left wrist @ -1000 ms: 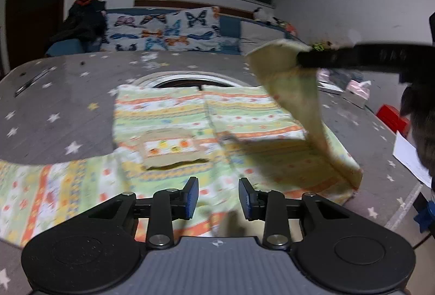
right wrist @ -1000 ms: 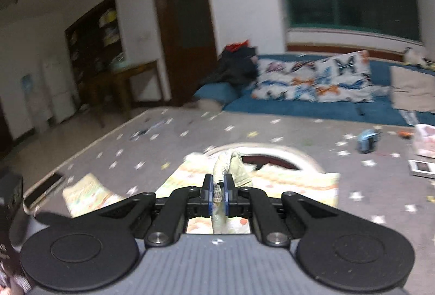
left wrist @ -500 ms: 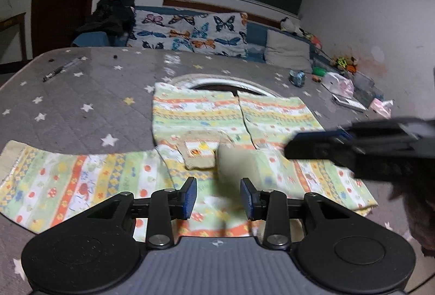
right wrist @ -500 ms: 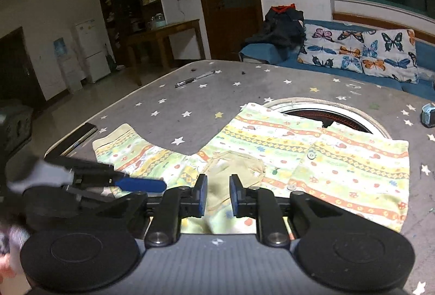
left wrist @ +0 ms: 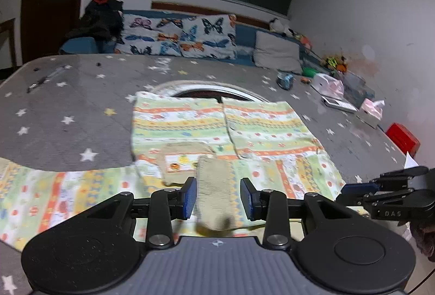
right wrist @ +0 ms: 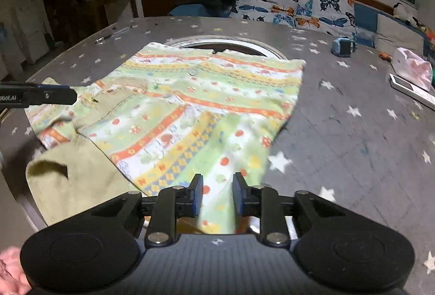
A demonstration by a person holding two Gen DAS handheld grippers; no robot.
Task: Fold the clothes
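A striped green, orange and yellow shirt (left wrist: 217, 121) lies flat on the grey star-patterned table (left wrist: 68, 110). Its right sleeve is folded across the lower part, and the beige cuff (left wrist: 214, 186) rests between the fingers of my left gripper (left wrist: 218, 197). That gripper is open and its pads stand clear of the cuff. The other sleeve stretches out to the left. In the right wrist view, my right gripper (right wrist: 216, 193) hangs low over the folded sleeve (right wrist: 190, 137). Its jaws are parted, with cloth lying between them. The right gripper (left wrist: 380, 191) also shows at the left view's right edge.
A round ringed opening (left wrist: 206, 88) sits in the table behind the shirt. A pen (left wrist: 46, 77) lies far left. A small blue object (left wrist: 285, 79), a tissue box (left wrist: 371, 111) and a red box (left wrist: 402, 136) are on the right. A sofa with butterfly cushions (left wrist: 176, 37) stands behind.
My right gripper held the sleeve raised, swung it down across the shirt and parted its jaws. The sleeve now lies folded over. My left gripper stayed open and almost still.
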